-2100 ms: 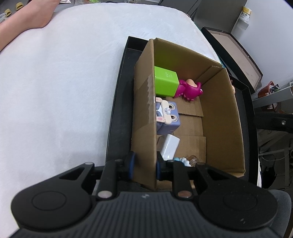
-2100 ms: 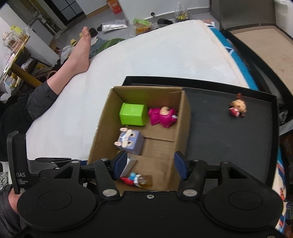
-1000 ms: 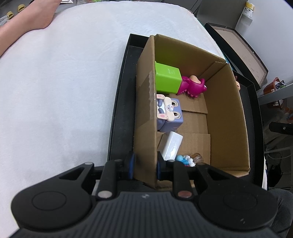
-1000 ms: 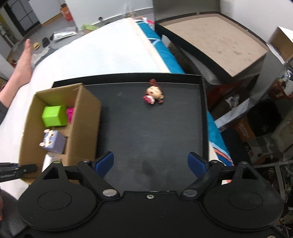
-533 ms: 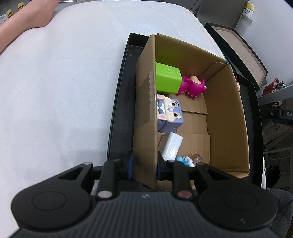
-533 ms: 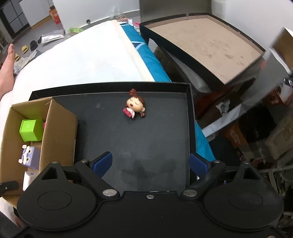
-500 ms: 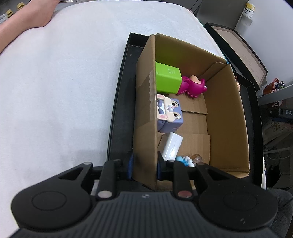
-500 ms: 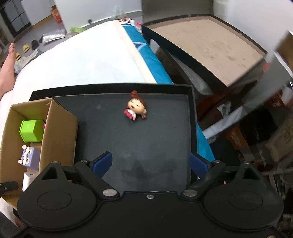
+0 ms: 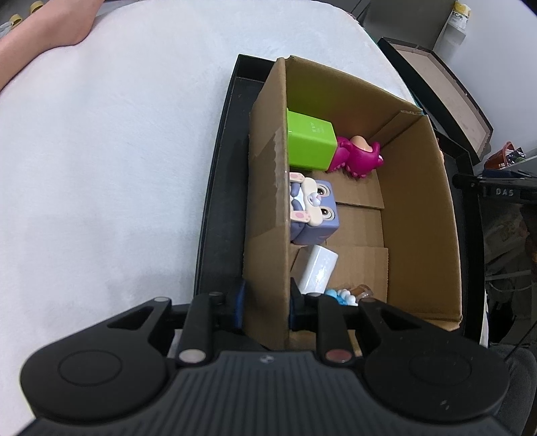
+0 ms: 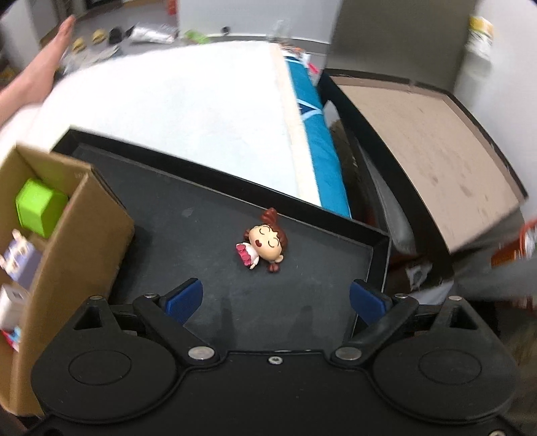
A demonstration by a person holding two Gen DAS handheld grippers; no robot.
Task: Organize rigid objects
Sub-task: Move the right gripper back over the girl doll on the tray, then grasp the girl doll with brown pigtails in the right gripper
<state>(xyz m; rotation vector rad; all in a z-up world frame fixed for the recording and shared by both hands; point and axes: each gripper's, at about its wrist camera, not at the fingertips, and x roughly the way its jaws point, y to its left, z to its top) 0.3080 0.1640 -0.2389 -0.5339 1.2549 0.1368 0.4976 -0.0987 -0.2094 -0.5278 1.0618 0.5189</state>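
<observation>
Right-wrist view first — where is the doll?

— A small figurine (image 10: pixel 263 245), brown-haired with a pink skirt, lies on its side on the black tray (image 10: pixel 208 231), near the far rim and well apart from the cardboard box (image 10: pixel 72 241).

— And the tongs over it?

— The right gripper (image 10: pixel 276 296) hangs above the tray with its blue pads spread wide and nothing between them; the figurine lies just beyond the tips, untouched. That picture is blurred at the edges.

— The other tongs?

— In the left-wrist view the left gripper (image 9: pixel 265 302) is pinched on the box's near-left wall (image 9: pixel 268 214), one pad outside and one inside.

— What sits in the box?

— Along that wall, from the far end: a lime-green cube (image 9: pixel 310 144), a magenta plush-looking toy (image 9: pixel 357 157) touching it, a purple cube with a bunny face (image 9: pixel 313 211), a small white box (image 9: pixel 319 268), and something blue and white (image 9: pixel 342 295) half hidden by the gripper.

— Around all that?

— The tray rests on a white mattress (image 9: pixel 110 147). A bare leg (image 9: pixel 43 26) lies across its far corner, and a second black tray (image 10: pixel 426 147) stands beyond the mattress edge.
</observation>
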